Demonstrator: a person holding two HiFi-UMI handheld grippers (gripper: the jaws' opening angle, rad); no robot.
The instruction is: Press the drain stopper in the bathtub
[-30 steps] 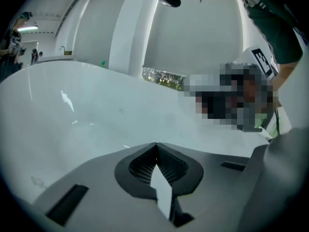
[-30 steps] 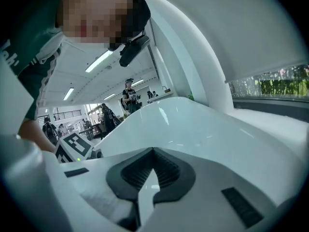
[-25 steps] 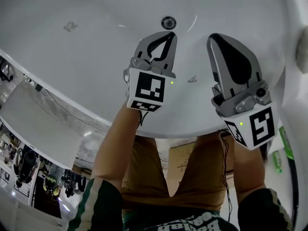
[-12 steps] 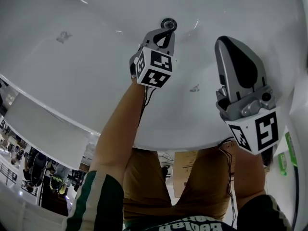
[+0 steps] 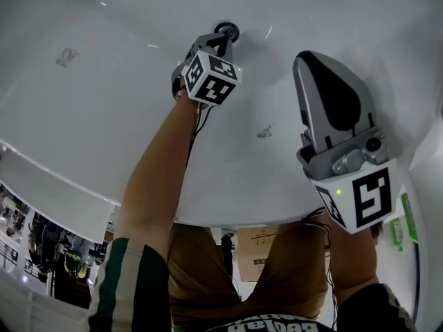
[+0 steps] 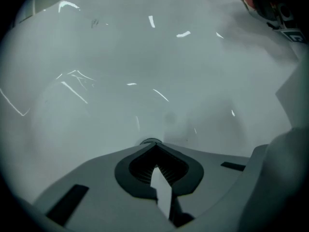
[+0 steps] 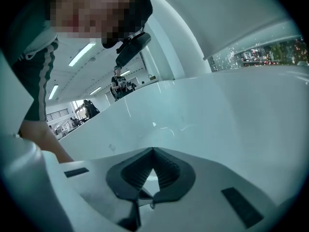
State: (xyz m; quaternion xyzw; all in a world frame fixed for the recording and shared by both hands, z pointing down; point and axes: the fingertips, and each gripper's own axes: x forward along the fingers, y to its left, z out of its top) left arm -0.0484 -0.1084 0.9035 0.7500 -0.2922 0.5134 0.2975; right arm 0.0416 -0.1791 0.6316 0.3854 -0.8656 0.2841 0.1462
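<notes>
Your left tool [image 5: 219, 39], jaws pressed together and empty, has its tip at the stopper [image 5: 225, 28] on the tub [image 5: 104, 102] floor. The press looks started but unconfirmed. Your right tool [image 5: 313, 61], also closed and empty, hangs aside.

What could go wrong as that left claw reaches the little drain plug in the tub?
The left claw, jaws together, sits right at the drain stopper. Its narrow tip could slip off the small round stopper and scrape the glossy bathtub. The arm reaches in at a slant, so the push might glance sideways rather than press the stopper down.
</notes>
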